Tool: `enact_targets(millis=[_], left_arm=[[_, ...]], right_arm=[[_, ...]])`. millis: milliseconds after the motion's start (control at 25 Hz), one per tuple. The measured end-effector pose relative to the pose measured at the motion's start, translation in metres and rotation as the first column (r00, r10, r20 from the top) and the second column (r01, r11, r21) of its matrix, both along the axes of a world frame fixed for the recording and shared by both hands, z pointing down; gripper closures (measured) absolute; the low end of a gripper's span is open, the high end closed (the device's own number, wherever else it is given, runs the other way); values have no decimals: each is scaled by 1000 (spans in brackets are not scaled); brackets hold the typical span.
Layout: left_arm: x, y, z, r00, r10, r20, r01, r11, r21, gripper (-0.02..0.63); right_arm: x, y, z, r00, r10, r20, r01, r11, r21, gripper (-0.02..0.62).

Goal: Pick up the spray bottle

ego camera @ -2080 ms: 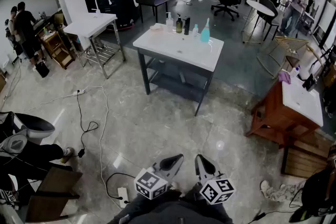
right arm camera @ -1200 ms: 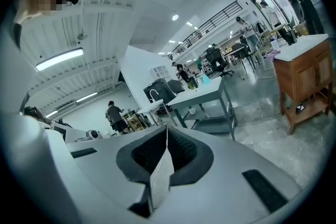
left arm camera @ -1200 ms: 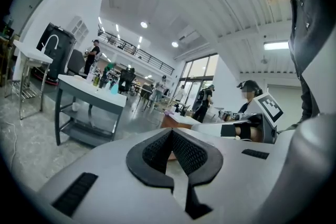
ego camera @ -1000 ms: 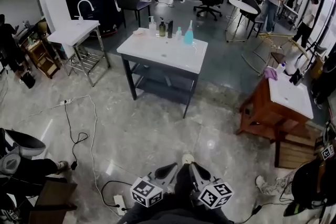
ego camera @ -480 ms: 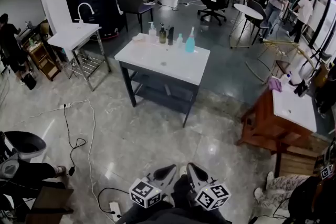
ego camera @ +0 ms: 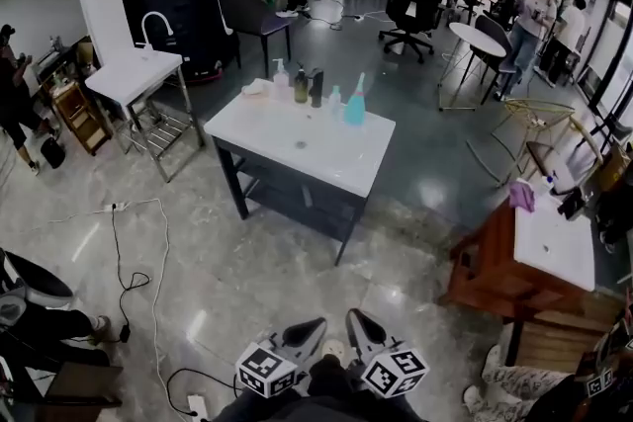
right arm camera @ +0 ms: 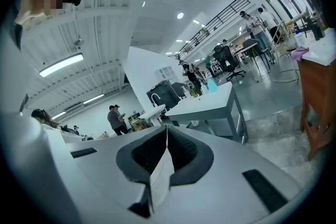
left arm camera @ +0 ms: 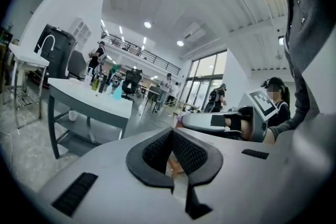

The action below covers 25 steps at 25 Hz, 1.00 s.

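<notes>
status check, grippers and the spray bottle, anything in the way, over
Both shut, empty: left gripper, right gripper. spray bottle upright at far edge of white table, well ahead. other bottles lined up close beside it.

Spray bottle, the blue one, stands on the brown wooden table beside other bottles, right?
No. The blue spray bottle stands on the white-topped grey table, beside the other bottles; the head view shows it.
</notes>
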State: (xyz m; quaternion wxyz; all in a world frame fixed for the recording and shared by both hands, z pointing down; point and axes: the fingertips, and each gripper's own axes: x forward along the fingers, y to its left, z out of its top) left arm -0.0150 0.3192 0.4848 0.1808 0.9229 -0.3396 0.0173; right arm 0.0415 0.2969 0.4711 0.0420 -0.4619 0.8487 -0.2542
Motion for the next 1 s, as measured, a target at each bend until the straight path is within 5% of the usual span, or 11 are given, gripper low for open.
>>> enact_targets(millis=[520, 1000], left_arm=[[41, -91, -3, 998, -58, 11, 57, 998, 23, 600], [67, -125, 8, 992, -124, -9, 124, 992, 21, 600]], right_arm=[[44, -89, -3, 999, -30, 14, 30, 999, 21, 583], [63, -121, 9, 995, -96, 16, 96, 995, 29, 583]])
